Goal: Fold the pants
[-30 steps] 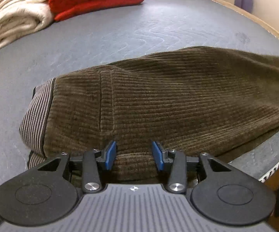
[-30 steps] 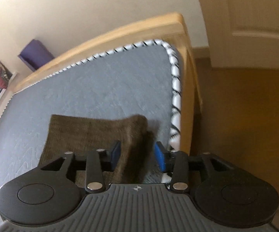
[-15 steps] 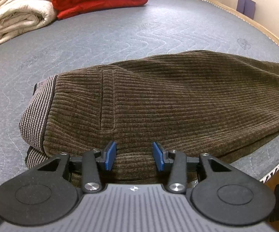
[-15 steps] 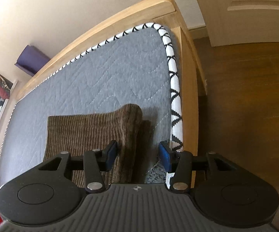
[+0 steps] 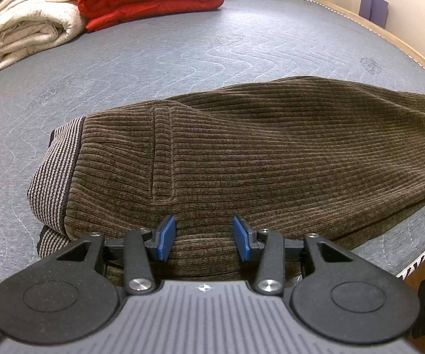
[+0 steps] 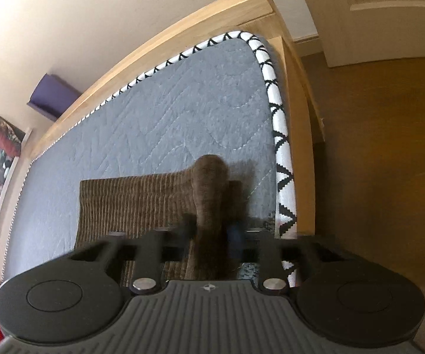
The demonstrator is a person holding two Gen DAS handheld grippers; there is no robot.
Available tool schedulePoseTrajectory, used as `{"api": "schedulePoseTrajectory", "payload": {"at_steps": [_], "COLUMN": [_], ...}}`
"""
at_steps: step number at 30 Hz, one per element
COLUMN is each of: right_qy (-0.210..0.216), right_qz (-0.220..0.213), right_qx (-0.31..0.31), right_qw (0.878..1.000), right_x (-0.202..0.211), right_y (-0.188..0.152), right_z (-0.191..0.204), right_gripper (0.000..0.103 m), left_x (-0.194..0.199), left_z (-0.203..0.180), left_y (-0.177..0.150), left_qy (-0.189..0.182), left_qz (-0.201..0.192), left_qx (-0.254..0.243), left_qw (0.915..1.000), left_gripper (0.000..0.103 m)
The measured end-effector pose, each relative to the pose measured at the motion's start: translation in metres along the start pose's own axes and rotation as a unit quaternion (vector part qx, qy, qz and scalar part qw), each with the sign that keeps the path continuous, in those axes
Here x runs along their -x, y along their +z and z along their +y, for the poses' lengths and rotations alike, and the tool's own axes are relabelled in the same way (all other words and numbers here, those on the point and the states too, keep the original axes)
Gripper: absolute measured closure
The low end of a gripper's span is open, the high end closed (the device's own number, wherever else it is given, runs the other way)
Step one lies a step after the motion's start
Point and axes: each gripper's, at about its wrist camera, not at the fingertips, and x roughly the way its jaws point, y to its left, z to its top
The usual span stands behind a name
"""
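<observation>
Pants [image 6: 141, 206] hem between closing right gripper [image 6: 209, 233] jaws — on mattress [image 6: 168, 112].

Ribbed brown corduroy pants [image 5: 271, 153], quilted grey mattress [image 5: 183, 47], wooden bedframe [image 6: 183, 29]

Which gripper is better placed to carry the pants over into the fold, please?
Right. The right gripper is closing with a raised bunch of the pants between its fingers, while the left gripper hangs open over flat fabric.
</observation>
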Motion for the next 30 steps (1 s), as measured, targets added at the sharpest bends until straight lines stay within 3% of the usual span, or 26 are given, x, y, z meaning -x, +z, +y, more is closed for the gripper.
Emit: {"api": "schedulePoseTrajectory", "payload": {"at_steps": [5,8,10,12,15,18,20,22,24,26,27,28,30], "right_qy": [0.030,0.054,0.080,0.121,0.198,0.291,0.340,0.372,0.367,0.329,0.296,0.280,0.280], "right_qz": [-0.028,-0.071,-0.102,-0.129,-0.152,-0.140,-0.112,-0.033,0.045,0.130,0.172,0.177,0.128], "right_qx": [0.005,0.090,0.172,0.264,0.401,0.513,0.574,0.639,0.691,0.731,0.759,0.781,0.822], "right_qw": [0.999,0.992,0.977,0.948,0.881,0.795,0.736,0.672,0.621,0.583,0.554,0.530,0.479], "right_x": [0.017,0.047,0.072,0.103,0.160,0.219,0.248,0.261,0.256,0.238,0.228,0.227,0.241], "right_y": [-0.001,-0.014,-0.033,-0.064,-0.135,-0.222,-0.281,-0.340,-0.398,-0.445,-0.468,-0.483,-0.498], "right_z": [0.011,0.049,0.084,0.123,0.173,0.197,0.197,0.189,0.170,0.146,0.133,0.124,0.112], "right_gripper": [0.089,0.090,0.090,0.090,0.091,0.090,0.090,0.090,0.090,0.090,0.089,0.087,0.082], "left_x": [-0.002,-0.002,-0.002,-0.001,-0.001,-0.001,-0.001,0.000,0.001,0.001,0.002,0.002,0.002], "left_z": [0.000,0.001,0.002,0.004,0.009,0.014,0.016,0.020,0.021,0.024,0.025,0.026,0.028], "left_y": [0.002,0.003,0.003,0.003,0.004,0.005,0.005,0.005,0.005,0.005,0.005,0.005,0.006], "left_qy": [-0.001,-0.002,-0.004,-0.008,-0.016,-0.026,-0.034,-0.041,-0.047,-0.054,-0.057,-0.061,-0.068], "left_qz": [0.003,0.004,0.005,0.006,0.009,0.011,0.012,0.014,0.015,0.017,0.017,0.019,0.021], "left_qx": [0.003,0.004,0.007,0.011,0.017,0.022,0.026,0.030,0.032,0.034,0.037,0.040,0.045], "left_qw": [1.0000,1.0000,1.0000,0.9999,0.9997,0.9993,0.9990,0.9986,0.9983,0.9978,0.9975,0.9971,0.9965], "left_gripper": [0.054,0.054,0.054,0.054,0.054,0.053,0.052,0.052,0.052,0.050,0.050,0.048,0.045]}}
